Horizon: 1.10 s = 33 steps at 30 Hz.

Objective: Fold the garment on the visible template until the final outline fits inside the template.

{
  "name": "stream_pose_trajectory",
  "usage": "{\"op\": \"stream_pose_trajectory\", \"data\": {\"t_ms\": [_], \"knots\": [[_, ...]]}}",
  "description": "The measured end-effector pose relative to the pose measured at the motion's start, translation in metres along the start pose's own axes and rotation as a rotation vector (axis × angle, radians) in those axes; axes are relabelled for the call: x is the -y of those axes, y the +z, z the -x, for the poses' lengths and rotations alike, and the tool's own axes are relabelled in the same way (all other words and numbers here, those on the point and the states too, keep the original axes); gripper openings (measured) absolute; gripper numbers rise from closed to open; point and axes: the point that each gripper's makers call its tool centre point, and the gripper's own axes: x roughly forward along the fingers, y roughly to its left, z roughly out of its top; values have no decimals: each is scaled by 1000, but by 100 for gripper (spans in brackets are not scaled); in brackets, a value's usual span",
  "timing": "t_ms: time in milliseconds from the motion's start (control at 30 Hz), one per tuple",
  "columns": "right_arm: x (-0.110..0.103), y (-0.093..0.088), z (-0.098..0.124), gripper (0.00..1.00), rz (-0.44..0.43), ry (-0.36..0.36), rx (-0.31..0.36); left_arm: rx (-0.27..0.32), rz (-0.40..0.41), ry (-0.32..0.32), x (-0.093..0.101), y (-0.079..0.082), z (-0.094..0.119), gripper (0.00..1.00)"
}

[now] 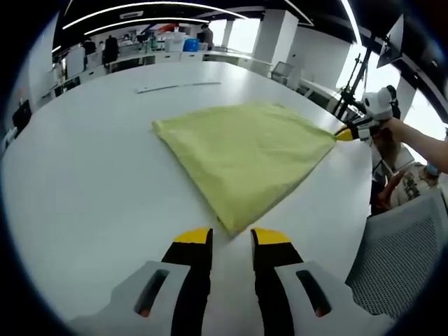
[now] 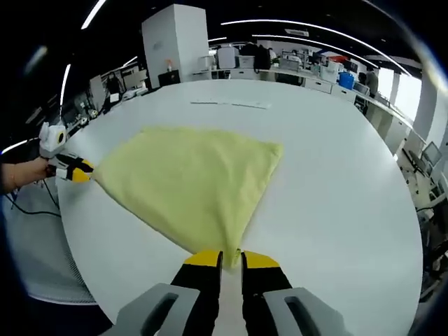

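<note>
- Left gripper view: left claw (image 1: 231,236) sits at the near corner of the flat yellow cloth garment (image 1: 245,157) on the round white table (image 1: 91,175); can't tell if it pinches.
- Right claw (image 2: 231,260) is clenched on the opp. corner, prob. to pull the cloth flat for 1 fold.

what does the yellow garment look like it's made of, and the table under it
Yellow garment: apparently a soft woven or knit cloth, matte, lying limp with faint creases. Table: a smooth white hard top, possibly laminate, showing a slight sheen; the exact material cannot be told.
</note>
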Motion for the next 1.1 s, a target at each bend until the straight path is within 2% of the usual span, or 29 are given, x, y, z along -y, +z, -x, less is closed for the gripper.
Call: {"op": "stream_pose_trajectory", "data": {"t_ms": [167, 233, 333, 467, 667, 800, 900, 1033, 1100], "knots": [[-4, 8, 5, 31, -4, 3, 26, 18, 26, -7, 5, 11, 5, 36], [-8, 12, 9, 35, 0, 11, 31, 16, 31, -11, 10, 17, 10, 43], [-17, 21, 18, 42, 8, 38, 55, 49, 52, -11, 17, 29, 19, 51], [-28, 34, 29, 58, 18, 69, 73, 63, 51, -13, 22, 36, 26, 59], [-41, 50, 49, 66, 67, 93, 88, 92, 49, -19, 32, 49, 41, 69], [-50, 57, 60, 72, 98, 109, 96, 65, 36, -22, 42, 51, 50, 71], [-58, 61, 69, 78, 113, 126, 105, 84, 26, -10, 47, 53, 56, 77], [-67, 62, 79, 84, 118, 151, 109, 102, 47, -44, 60, 51, 64, 81], [-69, 60, 82, 86, 123, 155, 108, 132, 52, -41, 63, 53, 69, 84]]}}
